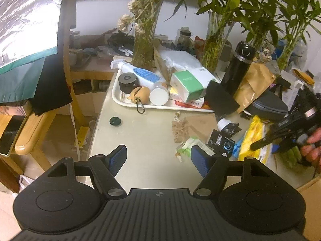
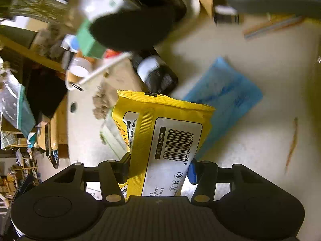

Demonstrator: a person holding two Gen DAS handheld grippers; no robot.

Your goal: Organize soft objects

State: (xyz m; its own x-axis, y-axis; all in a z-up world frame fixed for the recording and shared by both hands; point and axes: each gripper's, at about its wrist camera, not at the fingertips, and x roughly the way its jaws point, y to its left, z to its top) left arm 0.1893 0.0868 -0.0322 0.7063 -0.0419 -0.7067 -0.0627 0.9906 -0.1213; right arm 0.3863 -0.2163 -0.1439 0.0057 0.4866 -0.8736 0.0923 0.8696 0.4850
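R gripper (image 2: 158, 166) is clamped on the yellow wipes pack (image 2: 160, 132), pads pressing both sides, barcode side facing cam. Pack looks lifted off the beige table (image 2: 250, 140), above a blue packet (image 2: 226, 98) lying flat on it. Bg is motion-blurred.

L gripper (image 1: 158, 158) hangs over a bare patch of table w/ jaws apart, nothing between the blue pads (image 1: 200, 160). Far side: white tray (image 1: 120, 98) packed w/ a spray bottle (image 1: 140, 72) and a green-white box (image 1: 188, 84). Black flask (image 1: 238, 68) stands right of the tray.
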